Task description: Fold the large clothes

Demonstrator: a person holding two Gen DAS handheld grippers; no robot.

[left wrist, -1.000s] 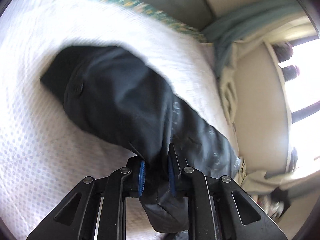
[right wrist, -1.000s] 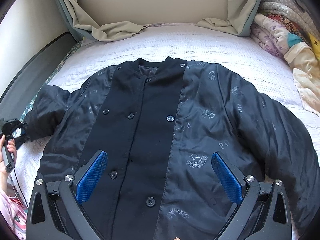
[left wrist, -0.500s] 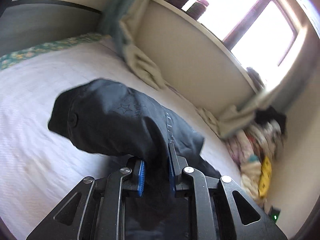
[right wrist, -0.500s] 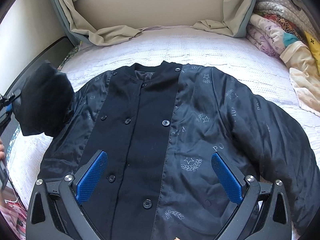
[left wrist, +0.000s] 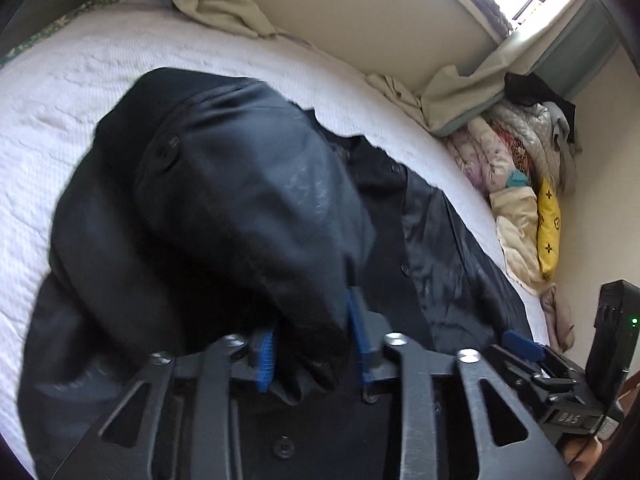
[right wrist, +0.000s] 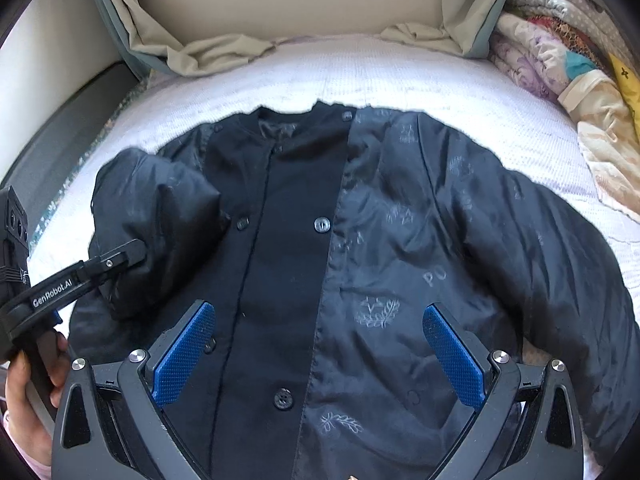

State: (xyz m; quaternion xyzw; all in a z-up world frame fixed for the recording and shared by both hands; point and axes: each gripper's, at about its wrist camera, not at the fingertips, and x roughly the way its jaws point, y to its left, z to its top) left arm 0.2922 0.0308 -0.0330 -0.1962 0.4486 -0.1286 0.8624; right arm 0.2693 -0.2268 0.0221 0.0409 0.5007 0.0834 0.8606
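A large black jacket (right wrist: 360, 248) with buttons and pale printed emblems lies face up on the white bedspread (right wrist: 400, 76). My left gripper (left wrist: 312, 344) is shut on the jacket's left sleeve (left wrist: 240, 208), which is lifted and folded inward over the jacket's left front. In the right wrist view the left gripper (right wrist: 132, 256) holds the bunched sleeve (right wrist: 160, 216) beside the button placket. My right gripper (right wrist: 320, 348) is open and empty, hovering above the jacket's lower front. The other sleeve (right wrist: 568, 264) lies spread out to the right.
A pile of folded quilts and clothes (right wrist: 560, 60) sits at the bed's right side, with a yellow cushion (left wrist: 548, 236). Beige curtains (right wrist: 224, 48) drape onto the bed's far edge under a window. A dark bed frame (right wrist: 60, 128) runs along the left.
My left gripper has carried the sleeve from out at the bed's left side up and inward over the jacket's front. The right gripper stayed open and moved slightly lower over the jacket.
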